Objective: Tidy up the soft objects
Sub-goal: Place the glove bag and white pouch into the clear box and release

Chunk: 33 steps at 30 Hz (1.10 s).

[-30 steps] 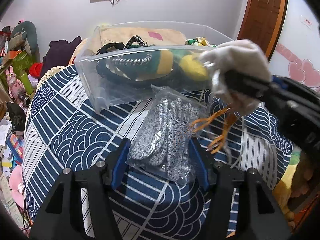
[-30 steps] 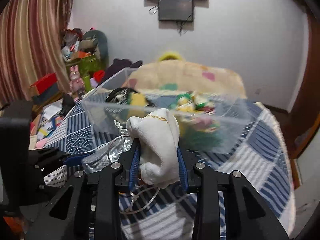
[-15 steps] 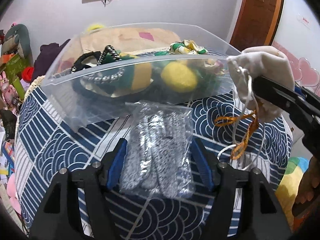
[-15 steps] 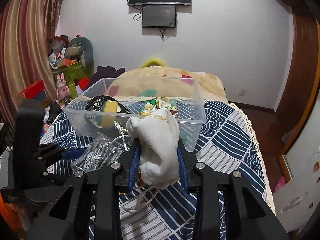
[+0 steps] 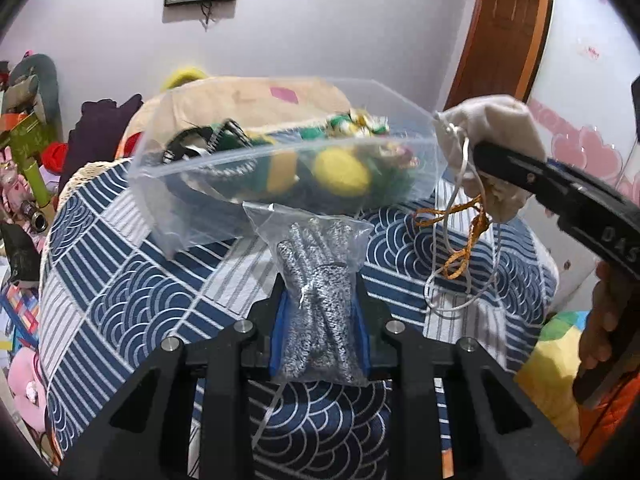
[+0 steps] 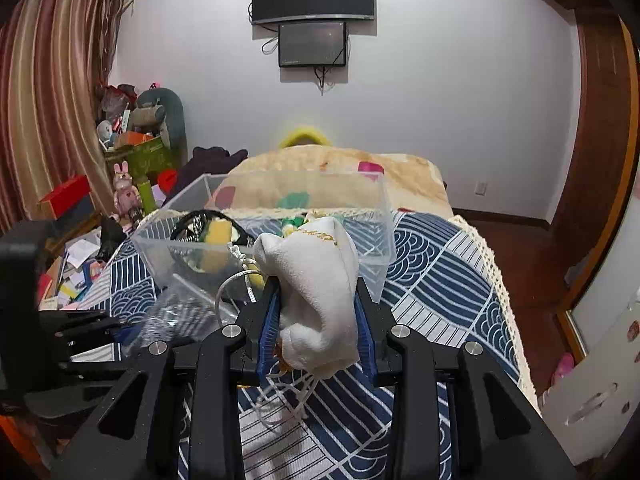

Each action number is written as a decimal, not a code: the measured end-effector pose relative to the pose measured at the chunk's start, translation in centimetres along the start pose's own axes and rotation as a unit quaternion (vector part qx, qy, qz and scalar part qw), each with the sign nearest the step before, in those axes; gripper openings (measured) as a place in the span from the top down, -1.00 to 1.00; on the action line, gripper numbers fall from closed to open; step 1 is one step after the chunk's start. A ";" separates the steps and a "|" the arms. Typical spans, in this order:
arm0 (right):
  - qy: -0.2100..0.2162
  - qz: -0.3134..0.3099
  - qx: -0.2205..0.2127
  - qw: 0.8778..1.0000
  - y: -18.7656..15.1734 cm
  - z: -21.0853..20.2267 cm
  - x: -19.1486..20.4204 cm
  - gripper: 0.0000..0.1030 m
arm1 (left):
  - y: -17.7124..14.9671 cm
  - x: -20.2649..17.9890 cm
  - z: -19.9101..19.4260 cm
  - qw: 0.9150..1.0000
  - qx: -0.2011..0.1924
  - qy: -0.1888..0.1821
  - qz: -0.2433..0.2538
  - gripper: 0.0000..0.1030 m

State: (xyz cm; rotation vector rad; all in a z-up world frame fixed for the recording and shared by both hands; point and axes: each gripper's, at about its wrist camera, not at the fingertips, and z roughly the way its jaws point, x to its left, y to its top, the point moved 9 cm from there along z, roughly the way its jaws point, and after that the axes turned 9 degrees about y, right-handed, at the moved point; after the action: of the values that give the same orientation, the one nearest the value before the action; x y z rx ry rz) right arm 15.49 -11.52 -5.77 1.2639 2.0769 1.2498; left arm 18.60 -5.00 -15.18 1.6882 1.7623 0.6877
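Observation:
My left gripper (image 5: pixel 319 312) is shut on a clear plastic bag of grey speckled knit gloves (image 5: pixel 316 288) and holds it above the blue patterned tablecloth (image 5: pixel 120 280), just in front of the clear plastic bin (image 5: pixel 240 160). The bin holds several soft items, among them a yellow ball (image 5: pixel 340 168). My right gripper (image 6: pixel 316 316) is shut on a white drawstring pouch (image 6: pixel 316 276) with white and orange cords hanging down; it shows at the right of the left wrist view (image 5: pixel 488 136), beside the bin's right corner. The bin (image 6: pixel 376 248) lies ahead of the pouch.
A beige blanket-covered seat (image 6: pixel 332 176) stands behind the bin. Toys and boxes (image 6: pixel 132 148) pile up at the left wall. A wooden door (image 5: pixel 508 28) is at the right. The tablecloth's lace edge (image 6: pixel 496 276) runs along the right side.
My left gripper has closed on the bag of gloves and lifted it. My right gripper with the pouch has risen and pulled back a little from the bin.

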 end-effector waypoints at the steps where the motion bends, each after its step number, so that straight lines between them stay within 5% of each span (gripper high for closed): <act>1: 0.001 0.000 -0.002 1.000 0.2 -0.1 0.0 0.39 | 0.3 0.4 -0.5 1.000 -0.006 0.000 -0.008 0.45; 6: 0.003 -0.004 -0.019 1.000 1.7 0.0 0.1 0.39 | 2.3 1.7 -2.7 0.999 -0.036 -0.013 -0.034 0.45; 17: 0.013 0.002 -0.042 0.999 5.3 2.5 0.6 0.39 | 7.7 4.4 -4.5 0.993 -0.104 0.030 -0.042 0.45; 24: 0.026 0.026 -0.033 0.999 6.5 5.3 0.7 0.39 | 8.8 6.4 -1.4 0.994 -0.086 0.052 -0.050 0.45; 33: 0.016 0.026 0.041 0.999 3.3 9.9 0.7 0.34 | 8.5 7.0 1.9 0.996 -0.061 0.051 -0.047 0.37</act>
State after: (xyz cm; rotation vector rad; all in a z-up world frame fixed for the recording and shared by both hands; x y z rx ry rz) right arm 23.76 -5.48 -7.96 1.3510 2.1510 1.2258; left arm 25.70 2.45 -10.84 1.5030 1.8187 0.8332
